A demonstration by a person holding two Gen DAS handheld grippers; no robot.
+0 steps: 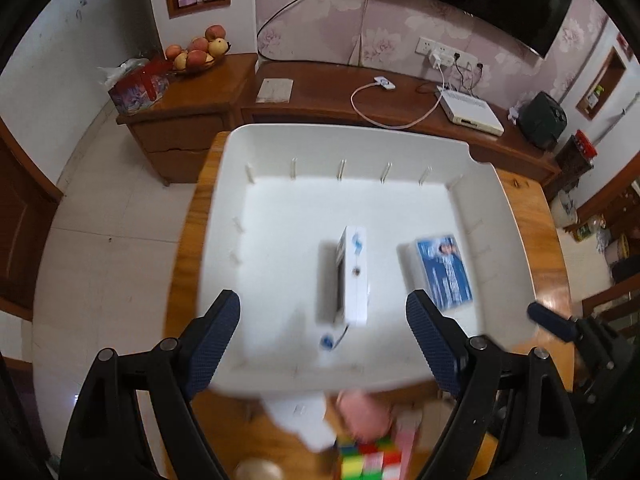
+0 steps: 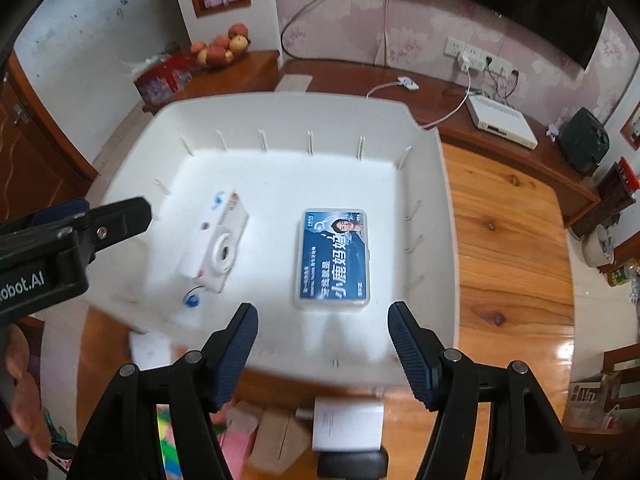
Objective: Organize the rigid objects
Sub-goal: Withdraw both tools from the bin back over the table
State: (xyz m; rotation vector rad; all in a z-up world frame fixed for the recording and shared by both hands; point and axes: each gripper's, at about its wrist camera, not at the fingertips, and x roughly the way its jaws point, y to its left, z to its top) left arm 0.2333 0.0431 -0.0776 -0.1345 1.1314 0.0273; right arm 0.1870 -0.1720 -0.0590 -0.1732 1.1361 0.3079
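Observation:
A white tray (image 1: 496, 216) sits on the wooden table; it also shows in the right wrist view (image 2: 436, 208). In it lie a white toy camera (image 1: 352, 276) (image 2: 220, 248) with a blue strap and a clear box with a blue label (image 1: 444, 272) (image 2: 334, 256). My left gripper (image 1: 324, 344) is open and empty, above the tray's near side over the camera. My right gripper (image 2: 322, 354) is open and empty, above the tray's near edge before the blue box. The left gripper also shows in the right wrist view (image 2: 120, 216).
On the table in front of the tray lie a Rubik's cube (image 1: 370, 460), a pink object (image 1: 364, 416), a white box (image 2: 346, 424) and a brown cardboard box (image 2: 280, 436). Bare table (image 2: 508, 248) lies right of the tray. A wooden cabinet with a fruit bowl (image 1: 200, 54) stands behind.

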